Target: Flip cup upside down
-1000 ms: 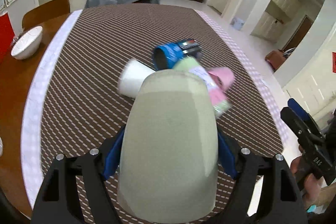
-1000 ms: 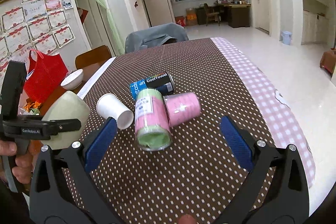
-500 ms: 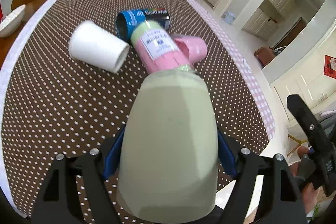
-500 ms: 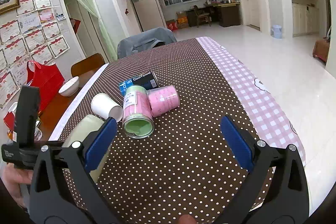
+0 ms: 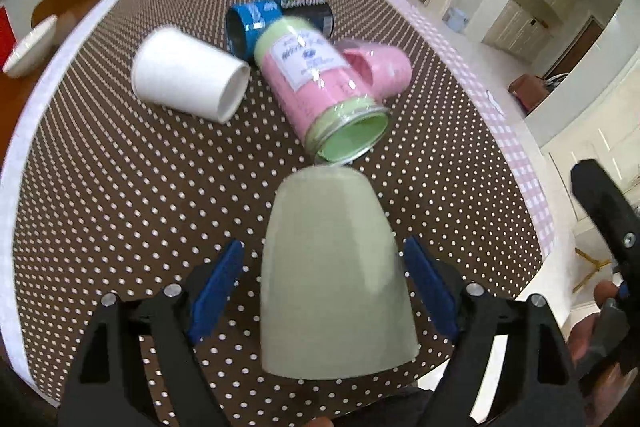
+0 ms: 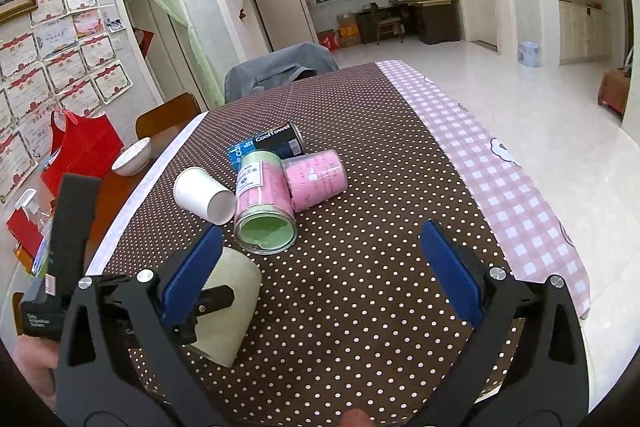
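A pale green cup stands upside down on the dotted brown tablecloth, near the table's front edge. My left gripper is around it with the blue pads set a little apart from its sides. The cup also shows in the right wrist view at lower left, with the left gripper's finger beside it. My right gripper is open and empty, held above the table's front edge.
Beyond the cup lie a white paper cup, a pink and green tin, a pink cup and a blue and black can, all on their sides. A white bowl sits at the far left.
The green cup has come down onto the table. My left gripper's jaws have opened off its sides and pulled back a little. The right gripper has stayed open.
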Action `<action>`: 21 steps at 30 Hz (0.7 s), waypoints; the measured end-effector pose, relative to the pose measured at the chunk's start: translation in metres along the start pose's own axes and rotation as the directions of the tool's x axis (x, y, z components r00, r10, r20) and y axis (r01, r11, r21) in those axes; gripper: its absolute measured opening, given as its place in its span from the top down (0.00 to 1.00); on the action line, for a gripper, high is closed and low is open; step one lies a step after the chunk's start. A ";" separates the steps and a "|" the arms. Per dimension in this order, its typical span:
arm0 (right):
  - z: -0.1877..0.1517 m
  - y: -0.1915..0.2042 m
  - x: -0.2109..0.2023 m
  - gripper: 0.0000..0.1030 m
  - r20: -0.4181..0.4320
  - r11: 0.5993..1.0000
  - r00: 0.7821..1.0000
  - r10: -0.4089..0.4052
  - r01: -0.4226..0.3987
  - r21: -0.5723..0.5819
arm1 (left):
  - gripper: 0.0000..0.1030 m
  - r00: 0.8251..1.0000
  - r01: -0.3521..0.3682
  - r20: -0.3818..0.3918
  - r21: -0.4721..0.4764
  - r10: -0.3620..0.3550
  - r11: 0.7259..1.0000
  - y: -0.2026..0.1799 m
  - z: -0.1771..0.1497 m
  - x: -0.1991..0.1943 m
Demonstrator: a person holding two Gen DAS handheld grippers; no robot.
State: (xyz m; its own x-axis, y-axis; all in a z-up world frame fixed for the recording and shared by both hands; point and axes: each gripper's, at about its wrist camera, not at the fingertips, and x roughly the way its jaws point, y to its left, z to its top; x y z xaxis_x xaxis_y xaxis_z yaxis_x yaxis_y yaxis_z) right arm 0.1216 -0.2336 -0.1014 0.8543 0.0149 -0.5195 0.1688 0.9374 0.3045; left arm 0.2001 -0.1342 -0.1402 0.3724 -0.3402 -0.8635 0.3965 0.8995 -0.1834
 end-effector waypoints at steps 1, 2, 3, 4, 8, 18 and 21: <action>0.000 0.001 0.000 0.06 -0.003 1.000 1.000 0.007 -0.007 0.001 | 0.21 1.000 -0.007 0.012 0.000 0.007 1.000 -0.001 0.000 -0.004; 0.001 0.002 0.000 0.06 -0.004 1.000 1.000 0.010 -0.010 -0.001 | 0.21 1.000 -0.013 0.025 0.000 0.013 1.000 -0.001 -0.001 -0.009; 0.000 0.004 0.000 0.06 -0.005 1.000 1.000 0.010 -0.010 -0.003 | 0.21 0.999 -0.020 0.038 0.000 0.020 1.000 -0.001 -0.001 -0.013; 0.001 0.005 -0.001 0.06 -0.007 1.000 1.000 0.015 -0.015 -0.005 | 0.21 0.998 -0.029 0.057 -0.002 0.029 1.000 0.000 -0.003 -0.019; 0.003 0.010 -0.003 0.06 -0.008 1.000 1.000 0.026 -0.026 -0.006 | 0.21 0.989 -0.085 0.124 -0.013 0.086 0.996 0.007 -0.009 -0.043; 0.007 0.026 -0.008 0.06 -0.005 0.998 0.999 0.049 -0.049 -0.037 | 0.21 0.942 -0.178 0.282 -0.040 0.181 0.983 0.022 -0.016 -0.096; 0.009 0.031 -0.010 0.06 -0.004 0.997 0.998 0.056 -0.056 -0.048 | 0.21 0.917 -0.205 0.337 -0.054 0.211 0.977 0.025 -0.021 -0.112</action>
State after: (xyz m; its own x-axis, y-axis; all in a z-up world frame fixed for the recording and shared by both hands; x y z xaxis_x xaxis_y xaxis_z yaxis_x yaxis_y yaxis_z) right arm 0.1224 -0.2078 -0.0795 0.8604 0.0685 -0.5050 0.0969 0.9508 0.2942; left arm 0.1507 -0.0681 -0.0575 0.7085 -0.2147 -0.6723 0.2656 0.9637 -0.0278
